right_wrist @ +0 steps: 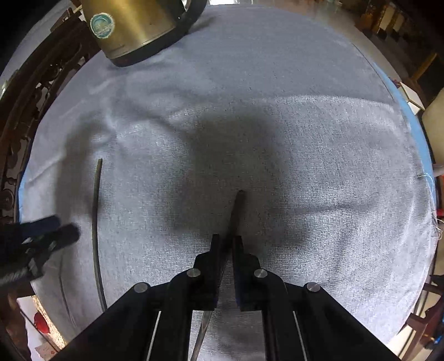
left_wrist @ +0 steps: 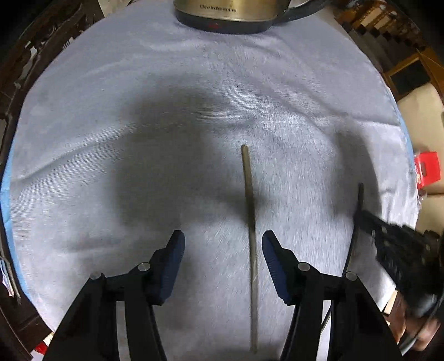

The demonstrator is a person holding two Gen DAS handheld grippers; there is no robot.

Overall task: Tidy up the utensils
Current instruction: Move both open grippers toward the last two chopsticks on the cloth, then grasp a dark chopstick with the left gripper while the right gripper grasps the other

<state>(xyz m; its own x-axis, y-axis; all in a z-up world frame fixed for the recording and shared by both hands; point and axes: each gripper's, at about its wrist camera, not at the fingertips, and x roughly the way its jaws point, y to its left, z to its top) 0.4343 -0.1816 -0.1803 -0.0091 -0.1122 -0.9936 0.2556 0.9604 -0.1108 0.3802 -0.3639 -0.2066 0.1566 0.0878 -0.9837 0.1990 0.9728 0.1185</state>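
A thin grey chopstick (left_wrist: 251,236) lies on the pale cloth (left_wrist: 138,138), running away from me between the fingers of my open left gripper (left_wrist: 223,244), nearer the right finger. It also shows at the left in the right wrist view (right_wrist: 95,222). My right gripper (right_wrist: 227,241) is shut on a second dark chopstick (right_wrist: 238,205), whose tip sticks out ahead just over the cloth. In the left wrist view the right gripper (left_wrist: 360,216) shows at the right edge with that chopstick (left_wrist: 360,194).
A brass-coloured electric kettle (left_wrist: 230,14) stands at the far edge of the cloth, also in the right wrist view (right_wrist: 136,27). Dark carved wooden furniture (right_wrist: 27,97) borders the left side. A red packet (left_wrist: 427,169) lies off the right edge.
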